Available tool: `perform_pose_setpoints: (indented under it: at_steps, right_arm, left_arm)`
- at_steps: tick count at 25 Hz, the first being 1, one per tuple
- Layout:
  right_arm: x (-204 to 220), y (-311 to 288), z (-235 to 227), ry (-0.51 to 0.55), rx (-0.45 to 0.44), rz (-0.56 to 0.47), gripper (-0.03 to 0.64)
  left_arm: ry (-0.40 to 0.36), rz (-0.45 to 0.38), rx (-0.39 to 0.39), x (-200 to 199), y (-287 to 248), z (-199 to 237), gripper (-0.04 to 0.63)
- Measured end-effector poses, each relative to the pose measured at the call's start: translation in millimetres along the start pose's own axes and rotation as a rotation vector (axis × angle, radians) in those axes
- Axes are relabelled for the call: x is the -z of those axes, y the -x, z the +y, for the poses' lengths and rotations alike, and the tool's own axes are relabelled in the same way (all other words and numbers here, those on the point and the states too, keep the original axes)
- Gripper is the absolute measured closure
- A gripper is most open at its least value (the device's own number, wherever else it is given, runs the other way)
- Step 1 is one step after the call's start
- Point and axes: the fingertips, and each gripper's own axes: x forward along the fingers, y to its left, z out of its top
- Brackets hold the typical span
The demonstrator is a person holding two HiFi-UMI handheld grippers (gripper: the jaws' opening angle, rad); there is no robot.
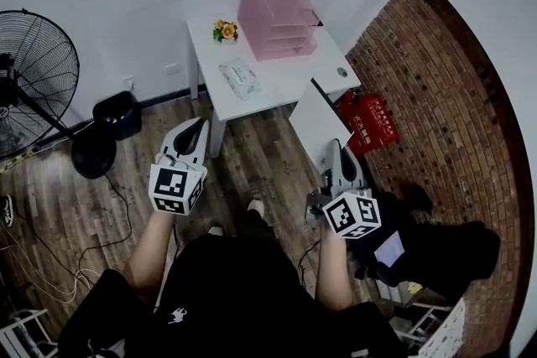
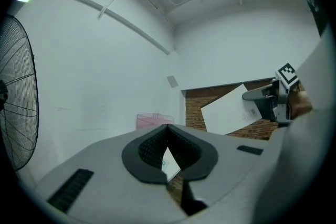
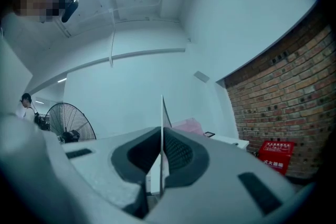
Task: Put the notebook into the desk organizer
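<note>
Notebook (image 1: 317,123) first: it is white and thin, and I have it pinched in my right gripper (image 1: 340,148), whose jaws are pressed onto its lower edge. It hangs in the air over the wooden floor (image 1: 260,163), just off the front right corner of the white table (image 1: 281,92). Along those jaws I see it edge-on, standing upright between the pads. My left gripper (image 1: 198,127) holds nothing; its jaws are pressed together at the tips. It is level, well apart from the notebook. The pink desk organizer (image 1: 277,17) stands at the back of the table against the wall, with a small flower ornament (image 1: 224,30) beside it and a tissue pack (image 1: 241,80) nearer me.
</note>
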Motion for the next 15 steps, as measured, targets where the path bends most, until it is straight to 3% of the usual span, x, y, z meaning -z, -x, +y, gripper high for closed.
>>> perform_pose_setpoints:
  at_steps: [8, 15]
  right_arm:
    - [8.2, -23.7, -17.5, -0.021, -0.022, 0.018, 0.606]
    - [10.2, -57.2, -56.8, -0.035, -0.033, 0.031, 0.606]
  left_arm:
    - [-0.002, 0.031, -0.022, 11.3, -21.0, -0.1, 0.592]
    - [-0.016, 0.042, -0.024, 13.0, -70.9, -10.8, 0.592]
